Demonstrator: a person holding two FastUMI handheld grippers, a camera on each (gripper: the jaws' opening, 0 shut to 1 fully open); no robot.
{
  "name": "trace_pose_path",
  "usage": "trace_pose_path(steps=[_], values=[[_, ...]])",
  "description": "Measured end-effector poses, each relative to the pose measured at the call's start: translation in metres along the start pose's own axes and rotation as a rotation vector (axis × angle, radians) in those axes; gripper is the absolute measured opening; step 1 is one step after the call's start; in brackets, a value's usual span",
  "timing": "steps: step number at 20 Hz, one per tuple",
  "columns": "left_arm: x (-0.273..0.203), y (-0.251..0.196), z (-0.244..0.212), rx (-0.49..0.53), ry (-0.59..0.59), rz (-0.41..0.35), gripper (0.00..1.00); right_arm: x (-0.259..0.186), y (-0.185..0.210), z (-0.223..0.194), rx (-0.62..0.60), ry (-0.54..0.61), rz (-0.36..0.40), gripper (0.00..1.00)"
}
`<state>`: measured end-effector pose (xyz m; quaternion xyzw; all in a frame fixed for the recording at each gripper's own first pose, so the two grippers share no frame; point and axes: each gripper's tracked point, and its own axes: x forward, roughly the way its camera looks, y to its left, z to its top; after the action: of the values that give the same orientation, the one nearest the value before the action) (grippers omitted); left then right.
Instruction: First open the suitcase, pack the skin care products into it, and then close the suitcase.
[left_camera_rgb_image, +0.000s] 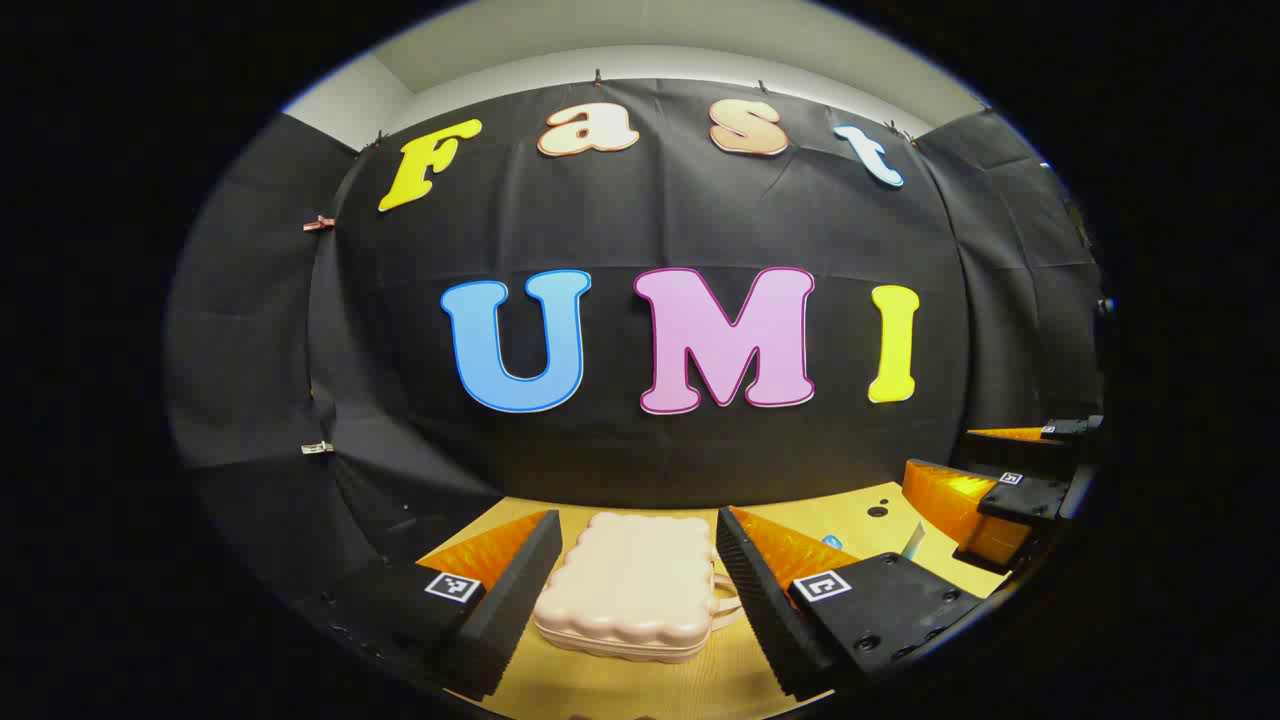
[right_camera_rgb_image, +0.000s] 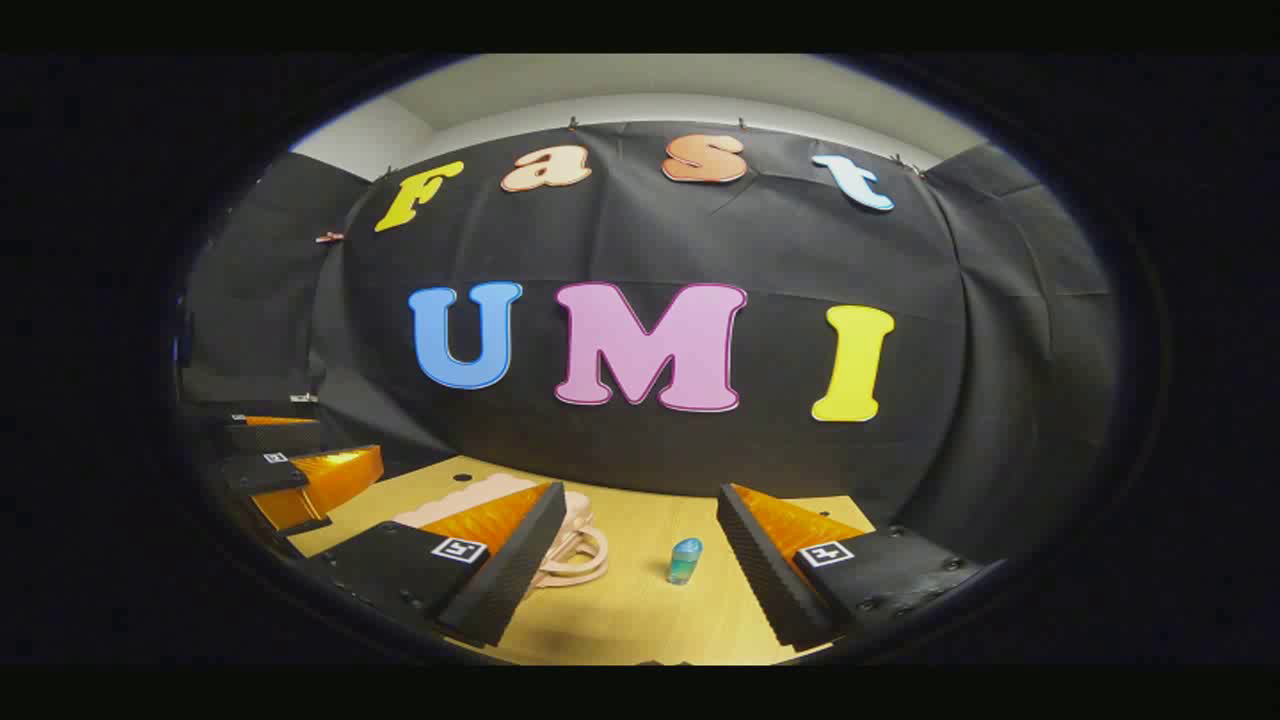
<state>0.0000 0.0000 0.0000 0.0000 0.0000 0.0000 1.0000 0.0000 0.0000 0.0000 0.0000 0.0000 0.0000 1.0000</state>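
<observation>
Your left tool (left_camera_rgb_image: 640, 585) is spread wide apart above the closed suitcase (left_camera_rgb_image: 632, 590) lying flat on the tabletop (right_camera_rgb_image: 640, 610). Your right tool (right_camera_rgb_image: 640, 565) is also wide apart, the bottle (right_camera_rgb_image: 685, 560) standing between its fingers, right of the suitcase.

A light wooden table (right_camera_rgb_image: 640, 610) with a small dark hole (right_camera_rgb_image: 462, 477) stands before the black cloth wall (right_camera_rgb_image: 1000, 350).

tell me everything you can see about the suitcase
The suitcase is small and pale pink, seemingly hard plastic, with a scalloped, biscuit-like outline. It lies flat and closed on the wooden table, with looped handles on the side facing the small blue bottle, which stands apart from it. Nothing grips it; the left gripper is open, its fingers framing it.
</observation>
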Motion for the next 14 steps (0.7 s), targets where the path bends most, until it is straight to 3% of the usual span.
trace_pose_path(steps=[7,14], values=[[0.007,-0.013,-0.012,-0.043,0.016,-0.028,0.98,-0.005,-0.027,-0.003,-0.001,-0.012,-0.059,0.96],[0.021,-0.034,-0.022,-0.017,0.039,-0.082,0.98,-0.013,-0.065,-0.013,0.025,-0.001,-0.142,0.96]])
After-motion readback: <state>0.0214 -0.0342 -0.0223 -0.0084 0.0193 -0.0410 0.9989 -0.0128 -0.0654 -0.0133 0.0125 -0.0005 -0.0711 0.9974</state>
